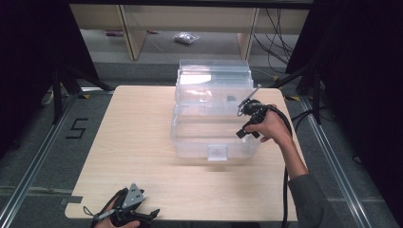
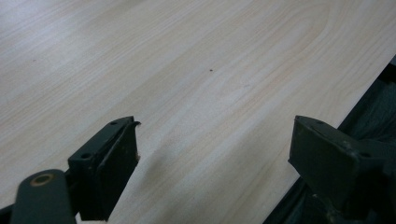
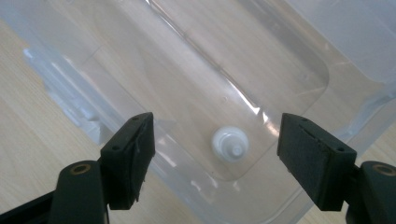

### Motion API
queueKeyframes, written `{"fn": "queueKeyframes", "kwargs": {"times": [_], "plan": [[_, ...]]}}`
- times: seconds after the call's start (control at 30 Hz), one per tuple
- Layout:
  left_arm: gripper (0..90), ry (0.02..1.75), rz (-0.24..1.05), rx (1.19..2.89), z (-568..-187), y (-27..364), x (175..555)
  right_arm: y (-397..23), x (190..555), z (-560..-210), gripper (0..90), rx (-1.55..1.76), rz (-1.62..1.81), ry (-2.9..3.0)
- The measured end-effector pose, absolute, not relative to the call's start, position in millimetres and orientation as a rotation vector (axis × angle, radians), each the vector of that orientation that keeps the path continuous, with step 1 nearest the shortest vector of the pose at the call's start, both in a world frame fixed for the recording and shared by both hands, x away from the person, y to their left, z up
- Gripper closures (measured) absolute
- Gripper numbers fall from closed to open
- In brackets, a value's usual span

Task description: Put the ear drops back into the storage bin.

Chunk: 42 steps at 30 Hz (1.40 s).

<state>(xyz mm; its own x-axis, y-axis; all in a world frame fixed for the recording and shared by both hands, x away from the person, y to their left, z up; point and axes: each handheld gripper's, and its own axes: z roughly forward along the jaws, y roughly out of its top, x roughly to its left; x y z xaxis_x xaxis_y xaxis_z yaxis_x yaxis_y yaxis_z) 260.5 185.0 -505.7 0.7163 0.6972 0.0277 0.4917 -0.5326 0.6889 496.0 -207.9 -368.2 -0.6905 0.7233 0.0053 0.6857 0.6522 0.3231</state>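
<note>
Left gripper jaws wide apart, nothing between, bare table ahead. Right gripper jaws spread, nothing gripped, above clear bin; bin wall just beyond left jaw. Small white ridged cap lies below between jaws, on bin floor.

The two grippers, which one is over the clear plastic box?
The right gripper, open above the clear plastic box with a small white piece below its jaws. The left gripper waits at the table's near edge.
</note>
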Motion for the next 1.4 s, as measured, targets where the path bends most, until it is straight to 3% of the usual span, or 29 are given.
{"fn": "queueKeyframes", "kwargs": {"times": [1.4], "plan": [[14.9,0.883,0.386,2.278,-504.8,186.2,260.8,-219.8,436.4,-363.7,26.1,1.105,0.723,2.677]]}}
